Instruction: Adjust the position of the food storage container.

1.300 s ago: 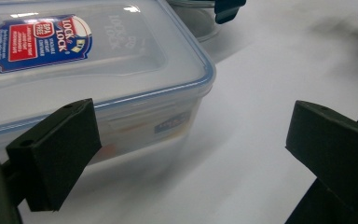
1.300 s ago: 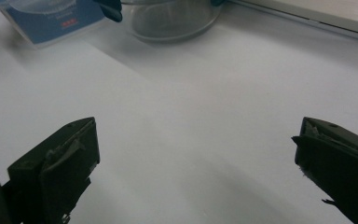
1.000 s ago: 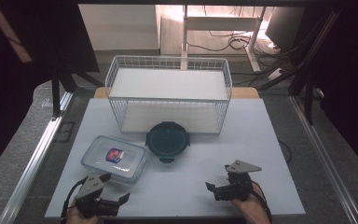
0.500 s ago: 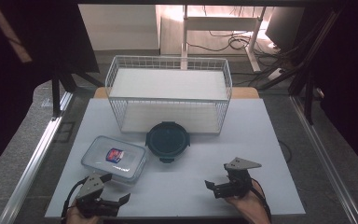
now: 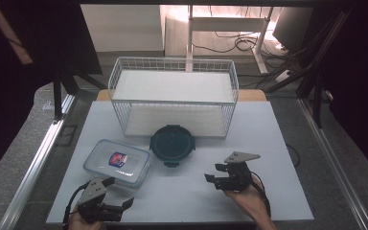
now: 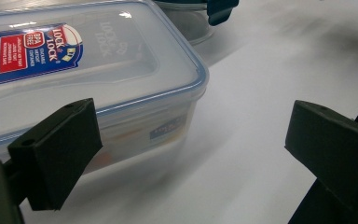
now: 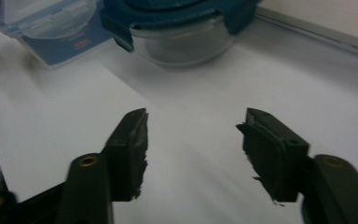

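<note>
- White bench [image 5: 278,143] carries a wire basket [image 5: 172,98].
- Right gripper [image 5: 219,178], jaws just narrowing on nothing, faces the round container [image 5: 171,143] at eleven o'clock.
- Left gripper [image 5: 120,194] gapes, released, beside the rectangular container [image 5: 117,162].

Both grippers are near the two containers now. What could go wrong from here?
1. The rectangular container and the round container sit close together; reaching for one could nudge the other.
2. The right gripper has just been closing with nothing between its jaws; at this narrower gap it may not span the round container.
3. The wire basket stands right behind the round container, so a forward push could knock that container into it.
</note>
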